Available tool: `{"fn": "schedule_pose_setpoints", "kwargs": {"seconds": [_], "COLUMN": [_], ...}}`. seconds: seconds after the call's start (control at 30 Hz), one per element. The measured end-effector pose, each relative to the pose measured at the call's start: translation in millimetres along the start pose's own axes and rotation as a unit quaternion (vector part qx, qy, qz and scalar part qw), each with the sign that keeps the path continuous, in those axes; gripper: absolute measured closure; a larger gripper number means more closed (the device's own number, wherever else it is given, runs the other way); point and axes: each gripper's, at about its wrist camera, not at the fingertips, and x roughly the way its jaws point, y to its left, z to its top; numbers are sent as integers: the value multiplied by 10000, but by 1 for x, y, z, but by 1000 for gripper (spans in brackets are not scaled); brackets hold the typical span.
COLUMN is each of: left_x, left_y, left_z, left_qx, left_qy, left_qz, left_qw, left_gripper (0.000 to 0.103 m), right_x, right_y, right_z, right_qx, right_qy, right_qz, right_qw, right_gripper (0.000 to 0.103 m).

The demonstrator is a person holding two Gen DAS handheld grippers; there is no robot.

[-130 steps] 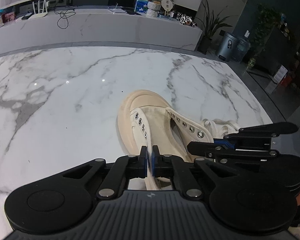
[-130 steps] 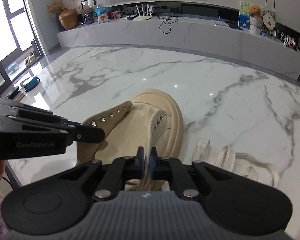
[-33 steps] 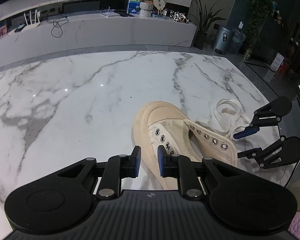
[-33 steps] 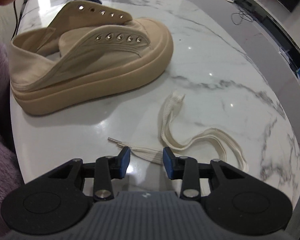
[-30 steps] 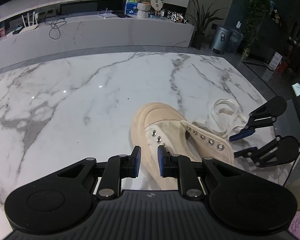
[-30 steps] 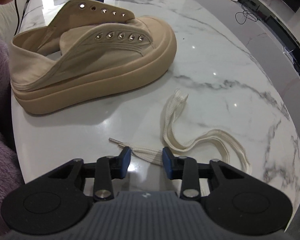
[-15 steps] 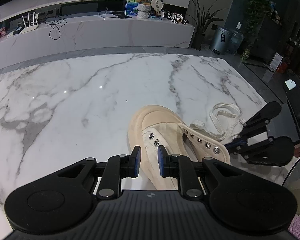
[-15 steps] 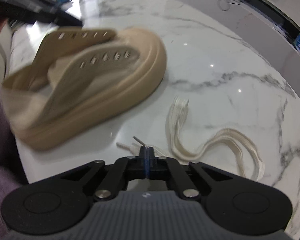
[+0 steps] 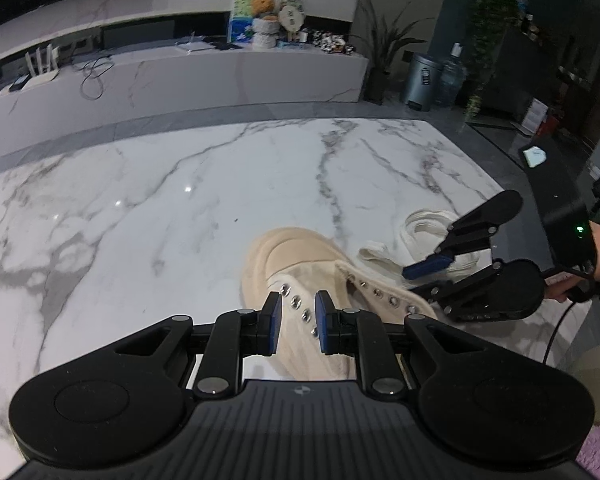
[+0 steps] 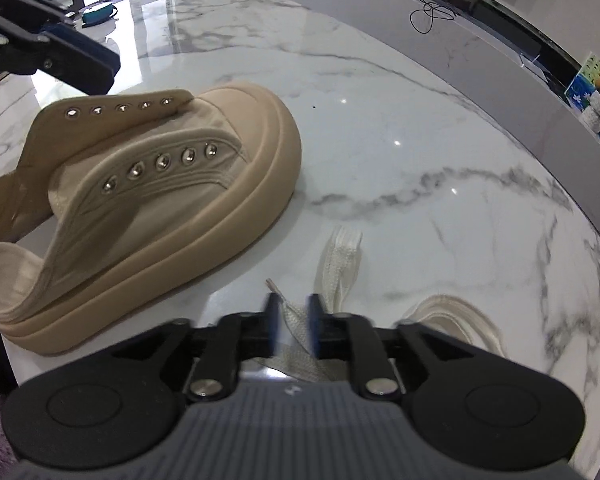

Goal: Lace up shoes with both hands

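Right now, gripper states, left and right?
Left gripper: open, nothing held, poised over the shoe.
Right gripper: jaws opening, lace between them, not gripped.

The right hand-held gripper [image 10: 293, 322], pinched shut half a second ago, is opening around the shoelace [image 10: 296, 328].

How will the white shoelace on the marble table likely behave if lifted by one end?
The shoelace lies in loose flat loops, so it is probably floppy and will dangle and trail. It looks thin and woven, likely very light. On the glossy table it may slide rather than stay put.
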Motion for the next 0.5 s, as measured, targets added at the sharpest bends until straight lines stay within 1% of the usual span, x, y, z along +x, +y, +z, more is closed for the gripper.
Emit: {"fn": "schedule_pose_setpoints", "kwargs": {"seconds": [0.03, 0.2, 0.33, 0.37, 0.4, 0.47, 0.5], "left_x": [0, 5, 12, 14, 16, 21, 23], "left_y": [-2, -10, -11, -11, -11, -11, -12], "left_z": [1, 5, 7, 8, 9, 11, 12], "left_qx": [73, 404, 504, 520, 535, 585, 636], "left_qy": [1, 59, 138, 157, 177, 215, 236], "left_qz": [-66, -347, -333, -332, -334, -339, -333], "left_qw": [10000, 9986, 9981, 9980, 9978, 9975, 9971], "left_gripper": [88, 88, 88, 88, 88, 88, 88], "right_x": [0, 6, 8, 7, 6, 5, 5], "right_y": [-1, -10, -17, -19, -21, -24, -23], "right_z": [0, 1, -4, -6, -7, -10, -11], "right_qx": [-38, -60, 108, 189, 224, 357, 360], "right_qy": [4, 59, 54, 22, -6, -69, -102], "right_qz": [31, 272, 463, 494, 484, 528, 517], "right_qw": [10000, 9996, 9989, 9986, 9986, 9979, 9980], "right_gripper": [72, 72, 73, 77, 85, 94, 97]}}
